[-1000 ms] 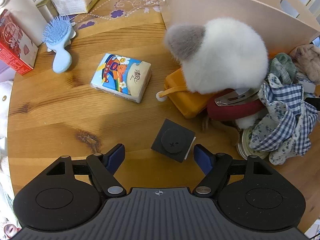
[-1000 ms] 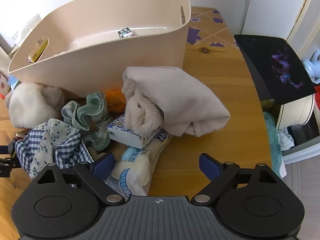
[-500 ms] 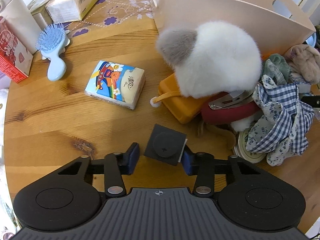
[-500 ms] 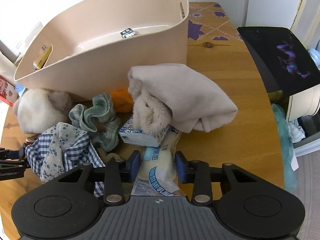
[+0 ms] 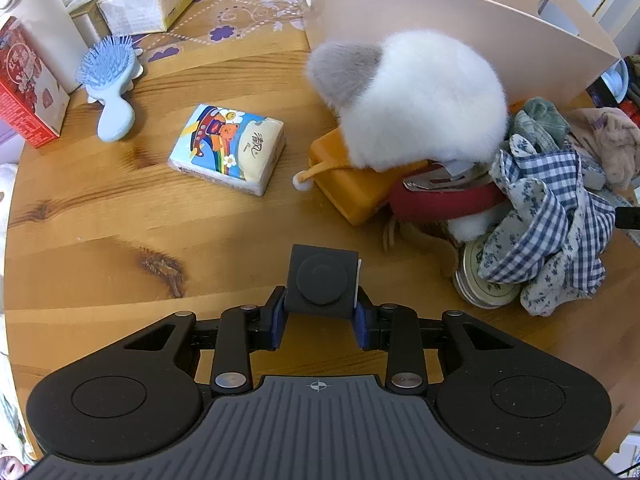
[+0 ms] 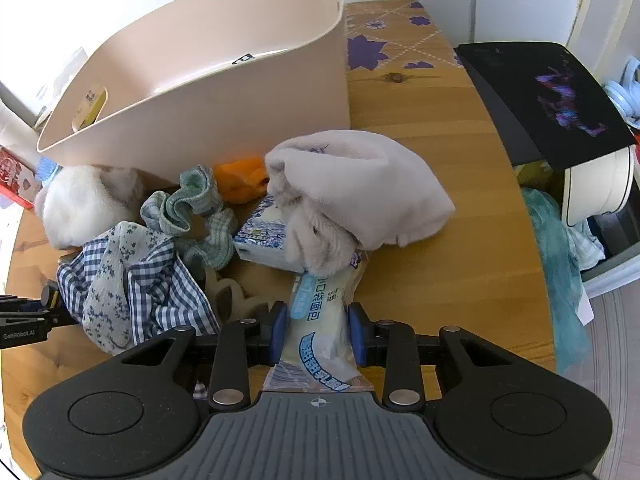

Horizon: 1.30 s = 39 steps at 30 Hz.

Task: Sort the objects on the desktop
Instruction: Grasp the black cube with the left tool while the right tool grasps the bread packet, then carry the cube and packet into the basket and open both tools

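Both grips set. Your left gripper [image 5: 319, 322], jaws just closed, clamps the black cube [image 5: 322, 281] low on the bare wooden table [image 5: 100, 216]; lift it straight. Your right gripper [image 6: 316, 330], likewise just closed, squeezes the bread packet [image 6: 320, 320], whose far end lies under the beige cloth [image 6: 360, 188]; draw it out gently toward the beige basket [image 6: 208, 116].

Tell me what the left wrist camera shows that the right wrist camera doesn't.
Left wrist only: the left gripper, just closed on a black cube, a blue hairbrush and a cartoon tissue pack.
Right wrist only: the right gripper, just closed on a bread packet, and a beige cloth.
Both: the beige bin, white fluffy toy and checked cloth.
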{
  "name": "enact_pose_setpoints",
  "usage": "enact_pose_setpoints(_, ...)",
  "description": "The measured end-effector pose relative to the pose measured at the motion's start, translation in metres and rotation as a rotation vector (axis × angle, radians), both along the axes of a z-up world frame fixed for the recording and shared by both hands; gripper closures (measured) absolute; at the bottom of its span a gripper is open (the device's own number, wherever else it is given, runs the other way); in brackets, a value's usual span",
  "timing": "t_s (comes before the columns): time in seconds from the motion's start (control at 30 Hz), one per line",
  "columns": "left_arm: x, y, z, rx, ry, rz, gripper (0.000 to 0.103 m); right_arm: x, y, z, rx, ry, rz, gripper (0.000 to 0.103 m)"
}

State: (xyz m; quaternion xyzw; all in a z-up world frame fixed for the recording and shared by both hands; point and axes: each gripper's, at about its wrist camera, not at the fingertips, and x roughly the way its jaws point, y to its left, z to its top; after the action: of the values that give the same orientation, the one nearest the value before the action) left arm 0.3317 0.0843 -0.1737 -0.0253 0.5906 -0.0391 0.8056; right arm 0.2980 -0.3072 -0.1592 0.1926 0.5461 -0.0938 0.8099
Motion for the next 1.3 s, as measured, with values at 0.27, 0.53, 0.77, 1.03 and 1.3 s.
enact_pose_setpoints(0.27, -0.010, -0.004, 0.008, -0.004, -0.017, 0.014, 0.070, -0.021, -0.004, 0.008, 0.007, -0.018, -0.001, 0.074)
enact_pose_setpoints(0.53, -0.021, -0.010, 0.020, -0.001, -0.026, 0.001, 0.070, -0.047, -0.006, 0.022, 0.015, -0.045, 0.003, 0.075)
enact_pose_setpoints(0.77, -0.027, -0.016, 0.040, 0.002, -0.058, -0.020, 0.070, -0.066, -0.008, 0.042, -0.002, -0.071, 0.022, 0.075)
enact_pose_setpoints(1.03, -0.019, -0.023, 0.072, 0.015, -0.143, -0.028, 0.070, -0.074, -0.012, 0.071, -0.027, -0.128, 0.041, 0.075)
enact_pose_setpoints(1.3, -0.009, -0.034, 0.097, 0.017, -0.204, -0.038, 0.070, -0.063, -0.013, 0.099, -0.040, -0.215, 0.060, 0.075)
